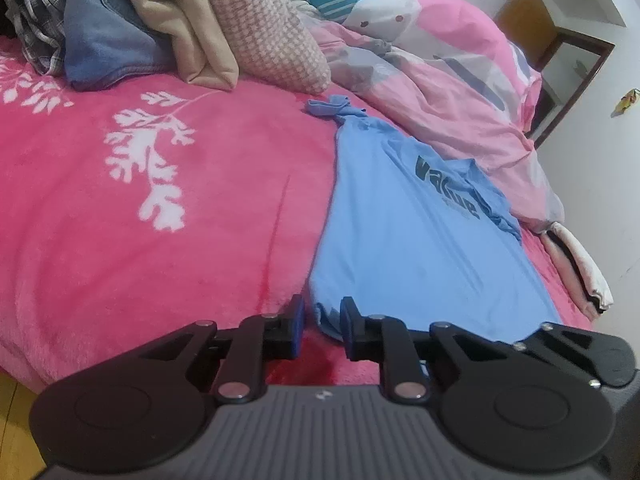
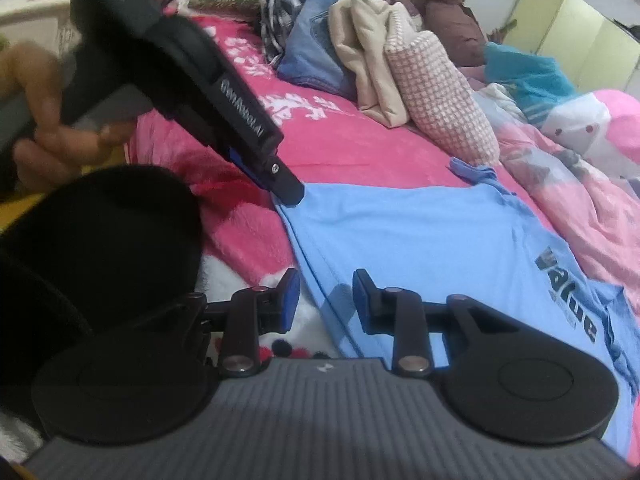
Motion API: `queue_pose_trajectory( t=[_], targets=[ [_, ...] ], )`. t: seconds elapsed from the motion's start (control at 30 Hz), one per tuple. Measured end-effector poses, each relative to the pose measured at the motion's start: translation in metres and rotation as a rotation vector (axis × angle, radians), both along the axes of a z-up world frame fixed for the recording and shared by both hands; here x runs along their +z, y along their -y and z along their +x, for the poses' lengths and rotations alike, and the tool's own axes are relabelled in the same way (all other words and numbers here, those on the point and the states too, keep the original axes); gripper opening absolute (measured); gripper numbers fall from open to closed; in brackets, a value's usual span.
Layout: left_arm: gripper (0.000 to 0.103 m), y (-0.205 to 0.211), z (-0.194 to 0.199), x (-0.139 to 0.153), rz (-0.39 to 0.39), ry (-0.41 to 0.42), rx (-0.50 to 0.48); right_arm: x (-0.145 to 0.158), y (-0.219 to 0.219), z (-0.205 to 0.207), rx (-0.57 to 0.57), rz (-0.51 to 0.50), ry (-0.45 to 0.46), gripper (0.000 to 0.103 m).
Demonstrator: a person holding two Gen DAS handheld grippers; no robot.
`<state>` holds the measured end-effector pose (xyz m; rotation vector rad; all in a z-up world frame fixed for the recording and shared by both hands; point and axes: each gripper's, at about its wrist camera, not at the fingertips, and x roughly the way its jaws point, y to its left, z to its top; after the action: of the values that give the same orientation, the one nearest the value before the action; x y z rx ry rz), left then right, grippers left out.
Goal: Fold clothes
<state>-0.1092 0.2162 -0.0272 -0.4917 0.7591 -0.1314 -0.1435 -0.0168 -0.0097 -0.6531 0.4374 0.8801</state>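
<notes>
Blue-padded fingers of the left gripper [image 1: 322, 326] stand parted with nothing between them, straddling the near corner of the light blue T-shirt [image 1: 404, 232], which runs ahead and to the right of them. No bin or basket shows; the clothes lie straight on the pink blanket [image 1: 160, 200] with white leaf prints. Far ahead and left of this gripper sits a pile: a plaid garment [image 1: 32, 12], blue jeans [image 1: 104, 32], a beige garment [image 1: 180, 28] and a checked pink one [image 1: 264, 28]. A pink quilt [image 1: 448, 80] is bunched ahead to the right.

The shirt lies flat, dark "Value" lettering [image 1: 446, 186] upward, its far end twisted into a knot [image 1: 332, 106].

In the right wrist view, the right gripper [image 2: 326, 302] is likewise parted and empty, poised over the shirt's near-left edge; cloth stretches ahead and rightward. A hand [image 2: 52, 120] holds the left gripper, whose tip meets the shirt's far-left edge.
</notes>
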Motion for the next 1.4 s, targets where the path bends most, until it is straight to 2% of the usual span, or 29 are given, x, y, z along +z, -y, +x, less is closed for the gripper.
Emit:
queue_pose_trajectory(
  t=[0.2, 0.5, 0.83, 0.87, 0.97, 1.1, 1.3, 1.4],
  targets=[
    [0.016, -0.004, 0.001, -0.002, -0.018, -0.002, 0.01, 0.017, 0.016, 0.003, -0.029, 0.056, -0.009, 0.026],
    [0.016, -0.005, 0.003, -0.003, -0.029, -0.005, 0.019, -0.004, 0.007, -0.003, 0.059, -0.086, 0.067, 0.015],
    [0.016, -0.007, 0.003, -0.003, -0.033, 0.002, 0.033, -0.009, 0.003, -0.004, 0.071, -0.123, 0.123, 0.002],
    [0.014, -0.008, 0.003, -0.003, -0.033, 0.003, 0.036, -0.009, 0.003, -0.004, 0.071, -0.123, 0.127, 0.0],
    [0.006, -0.009, 0.003, -0.002, -0.036, 0.01, 0.045, -0.004, 0.005, -0.007, 0.072, -0.097, 0.12, 0.0],
    [0.005, -0.011, 0.001, 0.001, -0.046, 0.025, 0.048, 0.002, 0.008, -0.008, 0.081, -0.068, 0.071, 0.0],
    [0.006, -0.012, 0.003, -0.005, -0.056, -0.001, 0.049, -0.01, 0.008, -0.003, 0.067, -0.056, -0.002, 0.0],
    [0.006, -0.012, 0.003, -0.005, -0.055, 0.001, 0.055, -0.005, 0.014, 0.0, 0.019, 0.011, -0.054, 0.001]
  ],
)
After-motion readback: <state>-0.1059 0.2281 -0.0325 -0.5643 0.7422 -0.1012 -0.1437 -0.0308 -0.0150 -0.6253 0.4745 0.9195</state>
